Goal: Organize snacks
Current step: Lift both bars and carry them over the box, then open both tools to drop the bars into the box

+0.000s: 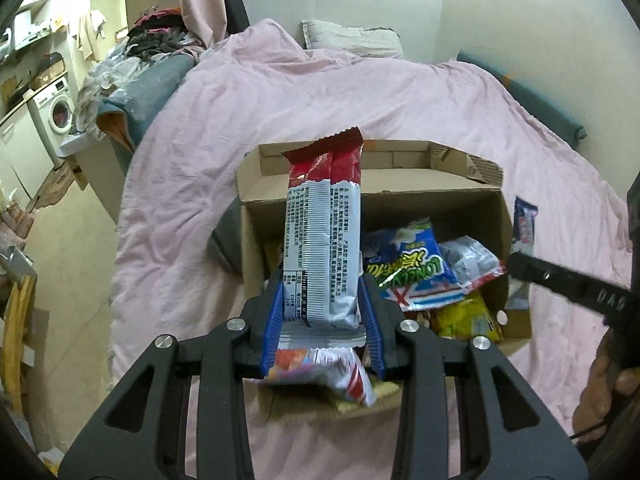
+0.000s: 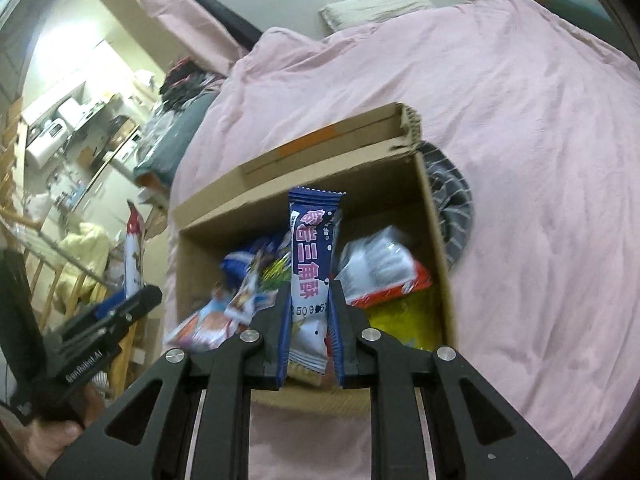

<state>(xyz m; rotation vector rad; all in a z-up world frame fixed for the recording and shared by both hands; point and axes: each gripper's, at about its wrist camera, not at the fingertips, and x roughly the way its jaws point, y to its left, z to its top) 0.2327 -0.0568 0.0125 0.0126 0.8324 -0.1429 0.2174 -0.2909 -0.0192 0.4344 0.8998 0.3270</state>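
Seemingly upright in the left wrist view, a red-and-white snack packet [image 1: 322, 232] is clamped between the narrowly parted jaws of the left gripper [image 1: 322, 312], above an open cardboard box [image 1: 256, 196] of snacks on a pink bedspread [image 1: 192, 128].

From the right wrist view, the right gripper [image 2: 310, 324] is closed tight on a blue-and-white wafer packet [image 2: 310, 256], standing over the same box [image 2: 436, 216].
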